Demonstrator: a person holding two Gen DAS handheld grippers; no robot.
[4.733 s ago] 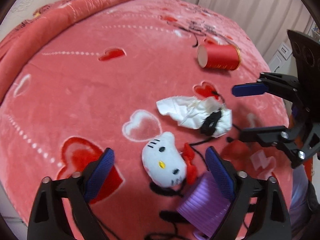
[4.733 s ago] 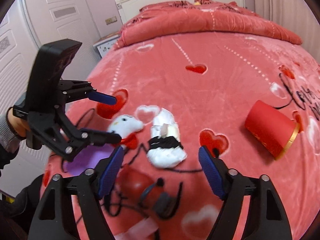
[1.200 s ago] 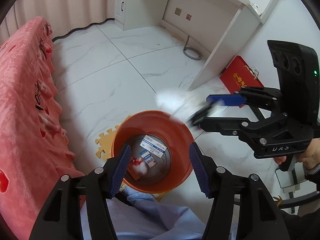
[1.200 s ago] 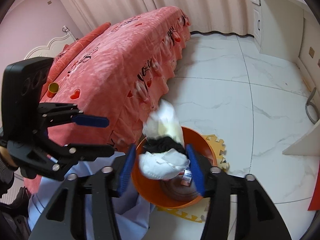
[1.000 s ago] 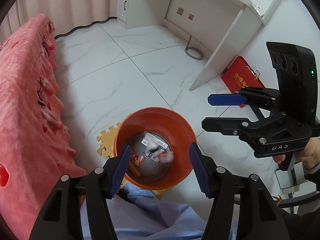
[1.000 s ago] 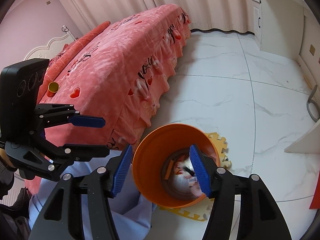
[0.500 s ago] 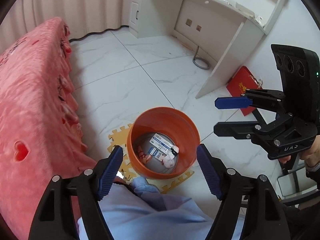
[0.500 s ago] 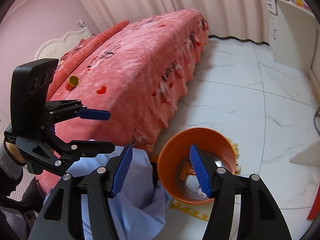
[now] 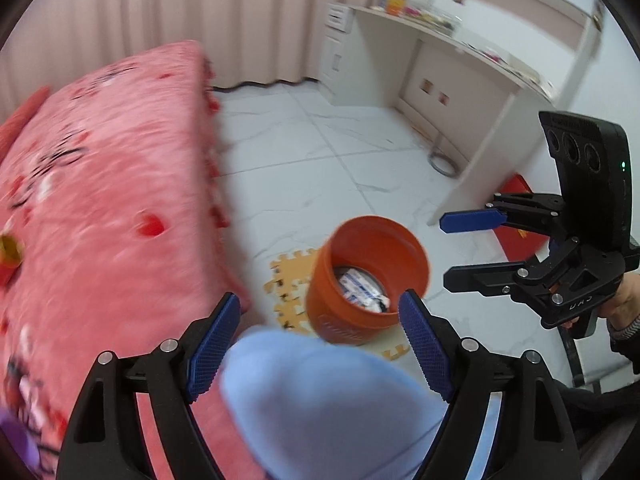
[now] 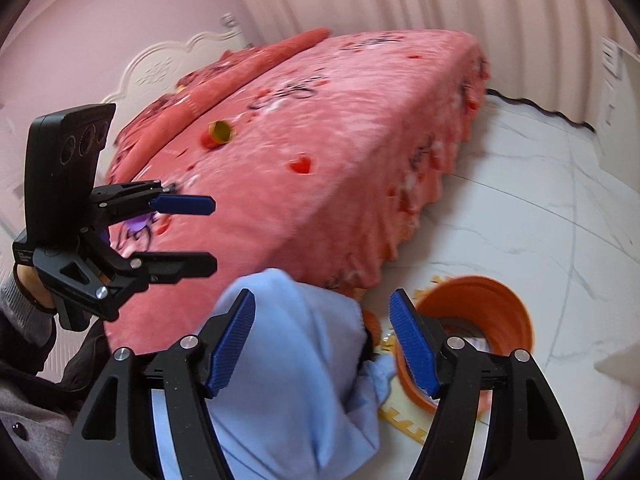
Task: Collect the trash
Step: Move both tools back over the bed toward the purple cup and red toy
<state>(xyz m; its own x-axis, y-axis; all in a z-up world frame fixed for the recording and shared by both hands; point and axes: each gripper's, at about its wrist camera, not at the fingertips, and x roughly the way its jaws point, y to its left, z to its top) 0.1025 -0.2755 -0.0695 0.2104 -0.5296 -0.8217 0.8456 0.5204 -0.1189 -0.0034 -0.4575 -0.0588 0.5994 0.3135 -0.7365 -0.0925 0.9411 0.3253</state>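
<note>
An orange bin stands on the white floor beside the bed, with small boxes and crumpled white paper inside it. It also shows in the right wrist view. My left gripper is open and empty, above my blue-clad knee. My right gripper is open and empty; it shows from the side in the left wrist view, to the right of the bin. A red cylinder with a gold rim lies on the pink bed.
A yellow foam mat lies under the bin. My knee in blue cloth fills the space between the fingers. A white desk and a red box stand at the right. Curtains hang behind the bed.
The right gripper opened over the bin and the white paper wad dropped in. Both grippers have since lifted and swung back toward the bed.
</note>
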